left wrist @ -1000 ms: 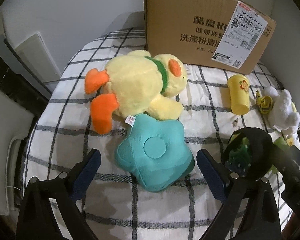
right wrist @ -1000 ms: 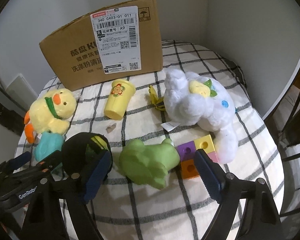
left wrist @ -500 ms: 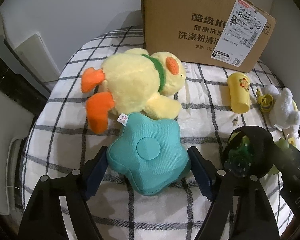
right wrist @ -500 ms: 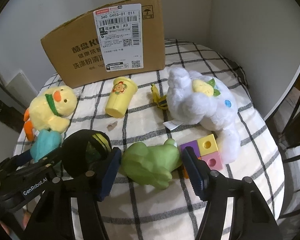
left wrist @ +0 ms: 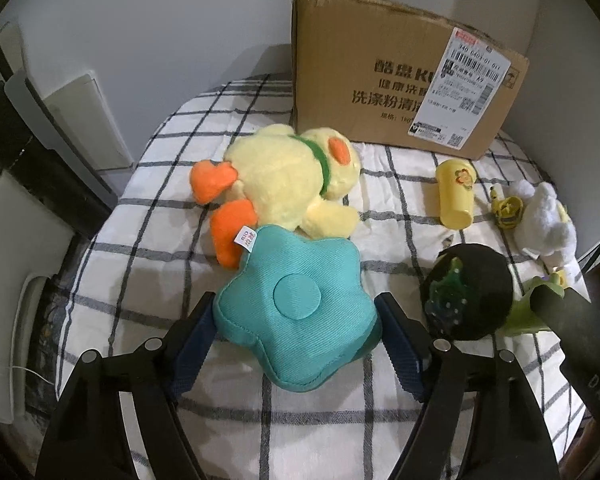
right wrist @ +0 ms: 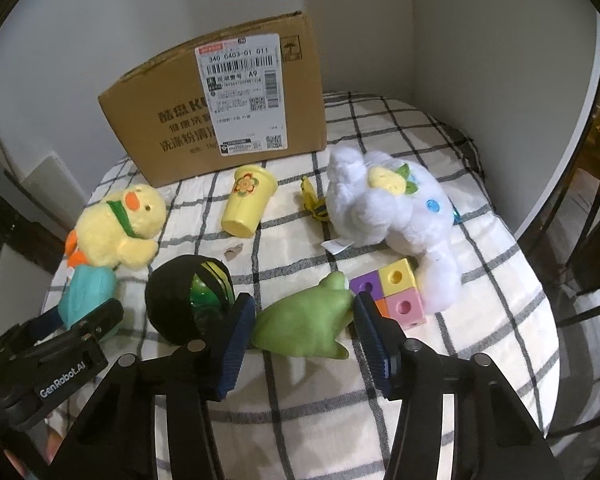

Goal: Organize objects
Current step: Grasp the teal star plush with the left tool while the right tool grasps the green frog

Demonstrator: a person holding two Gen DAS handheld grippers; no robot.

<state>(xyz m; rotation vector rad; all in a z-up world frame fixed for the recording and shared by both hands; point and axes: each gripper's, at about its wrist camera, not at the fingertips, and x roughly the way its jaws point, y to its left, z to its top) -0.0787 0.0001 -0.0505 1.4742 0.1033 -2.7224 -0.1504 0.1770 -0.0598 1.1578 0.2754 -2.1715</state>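
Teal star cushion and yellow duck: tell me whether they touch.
Touching. The left wrist view shows the teal star cushion overlapping the yellow duck at its orange foot and wing, no gap.

Teal star cushion (left wrist: 296,308), yellow duck (left wrist: 284,180), black-checked white cloth (left wrist: 160,216), green frog (right wrist: 304,324)

Crowded checked bench, little bare cloth between the toys

The cardboard box (right wrist: 220,108) walled off the back edge, with walls close behind and to the right. The yellow duck (left wrist: 288,176) touched the teal star cushion (left wrist: 296,308), closing the left side. Open cloth lay between the yellow cup (right wrist: 249,201) and the green frog (right wrist: 304,328); the black ball (right wrist: 188,300) sat just beside the frog, and the blocks (right wrist: 392,292) pressed against the white plush (right wrist: 388,208).
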